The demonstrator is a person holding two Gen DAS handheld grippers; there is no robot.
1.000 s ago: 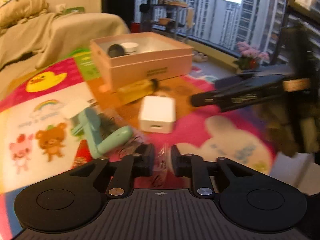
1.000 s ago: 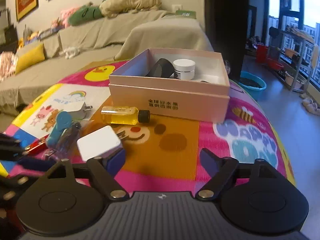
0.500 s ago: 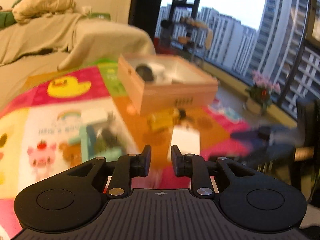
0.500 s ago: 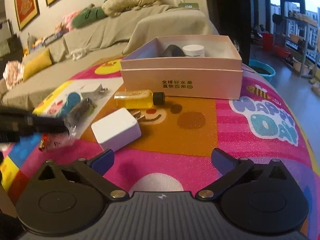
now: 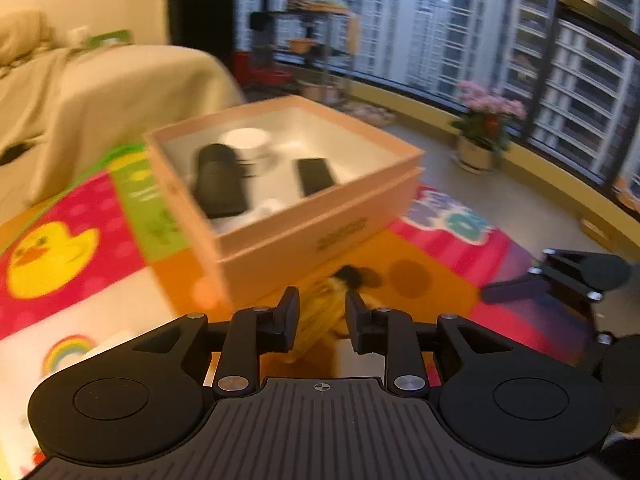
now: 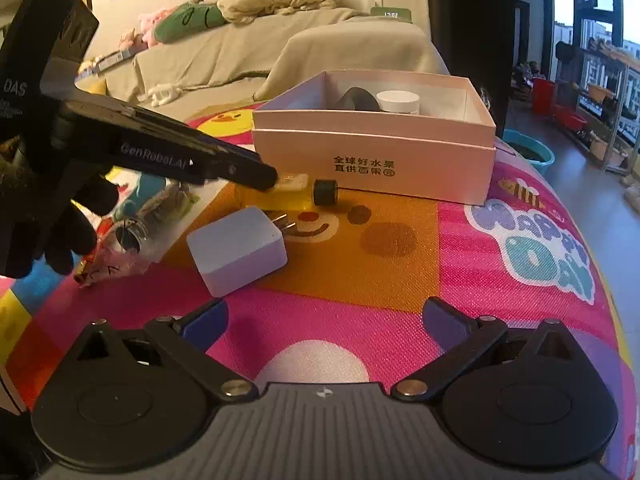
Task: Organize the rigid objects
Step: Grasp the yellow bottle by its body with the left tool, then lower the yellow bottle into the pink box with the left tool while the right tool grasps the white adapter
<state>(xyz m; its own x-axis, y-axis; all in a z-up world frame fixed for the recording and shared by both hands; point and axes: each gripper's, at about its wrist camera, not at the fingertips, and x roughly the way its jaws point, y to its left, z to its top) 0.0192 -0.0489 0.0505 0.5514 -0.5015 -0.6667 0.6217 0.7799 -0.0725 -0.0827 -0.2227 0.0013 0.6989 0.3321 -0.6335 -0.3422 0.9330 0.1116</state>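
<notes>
My left gripper (image 5: 322, 318): matt black plastic, ribbed deck, bright metal pivot pins. My right gripper (image 6: 324, 320): same plastic, with smooth blue pads (image 6: 206, 318). Mat (image 6: 360, 280): woven cloth, coarse visible weave, printed colours. Box (image 6: 372, 156): pink cardboard, faint satin sheen, white paper lining. Bottle (image 6: 292, 194): clear glossy plastic or glass, I cannot tell which, with a ribbed black cap. Charger (image 6: 236, 256): smooth white plastic, semi-matt, with metal prongs. Jar (image 6: 398, 102): matt white plastic. Bag (image 6: 132, 240): crinkled clear film. Sofa cover (image 6: 224, 56): soft beige cloth.

Black hand-held gripper (image 6: 256, 174) w/ white "GenRobot.AI" lettering, black glove (image 6: 60, 224).
</notes>
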